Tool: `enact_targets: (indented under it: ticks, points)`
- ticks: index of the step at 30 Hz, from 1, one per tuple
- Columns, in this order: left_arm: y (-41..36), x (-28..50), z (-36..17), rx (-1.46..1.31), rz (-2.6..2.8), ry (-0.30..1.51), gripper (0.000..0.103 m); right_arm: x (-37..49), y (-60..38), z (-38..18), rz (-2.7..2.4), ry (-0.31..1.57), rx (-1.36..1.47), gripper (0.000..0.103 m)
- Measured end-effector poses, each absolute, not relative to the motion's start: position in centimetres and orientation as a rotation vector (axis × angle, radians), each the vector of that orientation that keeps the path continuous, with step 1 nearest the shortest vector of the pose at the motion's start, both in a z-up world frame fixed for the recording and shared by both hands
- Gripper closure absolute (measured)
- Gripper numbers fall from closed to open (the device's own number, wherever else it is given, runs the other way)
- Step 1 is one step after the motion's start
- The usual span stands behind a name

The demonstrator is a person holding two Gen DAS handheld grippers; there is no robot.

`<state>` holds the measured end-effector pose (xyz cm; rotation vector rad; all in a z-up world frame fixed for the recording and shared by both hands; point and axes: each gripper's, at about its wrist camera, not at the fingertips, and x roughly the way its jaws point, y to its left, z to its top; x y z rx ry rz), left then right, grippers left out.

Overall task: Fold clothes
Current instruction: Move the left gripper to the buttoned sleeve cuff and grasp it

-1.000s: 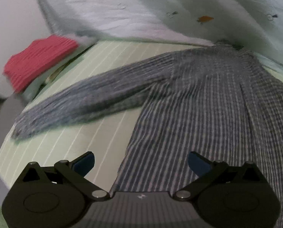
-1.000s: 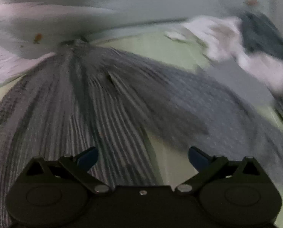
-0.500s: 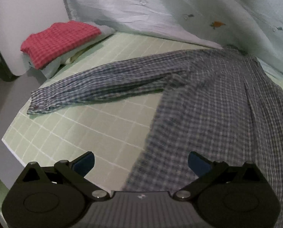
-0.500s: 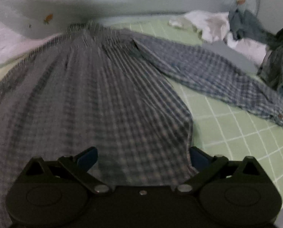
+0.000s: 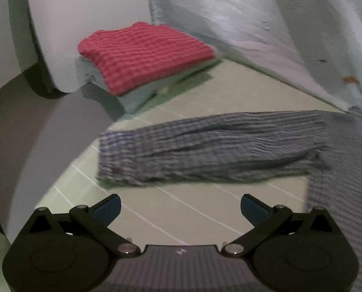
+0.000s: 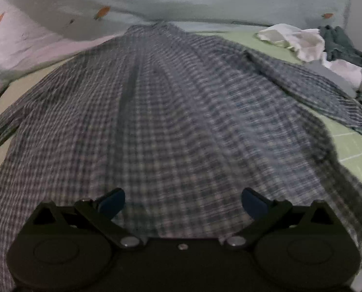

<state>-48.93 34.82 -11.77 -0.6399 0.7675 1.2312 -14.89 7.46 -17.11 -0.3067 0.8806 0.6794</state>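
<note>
Left gripper (image 5: 180,206): jaws spread wide, nothing between the blue fingertips (image 5: 107,208), poised over bare green gridded mat (image 5: 193,221). Just ahead of it lies the left sleeve (image 5: 205,153) of the checked shirt (image 6: 168,121), stretched flat across the mat with its cuff end toward the left and a small button visible near the cuff; the sleeve joins the shirt body at the right edge of the left wrist view. Beyond the sleeve, well apart from it, a folded red checked garment (image 5: 144,53) rests on top of a pale folded item (image 5: 132,97) at the mat's far corner, against a white rounded surface. A pale sheet with small orange motifs (image 5: 254,24) hangs behind. Right gripper (image 6: 182,200): jaws likewise fully apart and empty, held directly over the lower body of the shirt, which lies spread flat, collar at the far end. Contact between fingertips and cloth cannot be determined. The right sleeve (image 6: 314,92) extends outward to the right across the mat. Past it, a heap of white and dark unfolded clothes (image 6: 314,43) sits at the far right corner.
</note>
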Motion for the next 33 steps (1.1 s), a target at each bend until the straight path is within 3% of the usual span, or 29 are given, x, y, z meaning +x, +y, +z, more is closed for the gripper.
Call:
enact_targets:
  ticks: [9, 24, 33]
  points:
    - [41.8, -50.6, -14.9, -0.844, 1.306, 0.740, 0.000, -12.7, 7.5, -18.5, 0.555, 0.961, -0.252, 0.000]
    - [44.4, -51.2, -18.3, -0.867, 1.397, 0.839, 0.000, -1.3, -2.0, -17.9, 0.167, 0.937, 0.052, 0.000]
    - [44.7, -51.1, -18.2, -0.899, 1.452, 0.811, 0.001, -3.3, 0.0, -19.1, 0.137, 0.844, -0.062, 0.000]
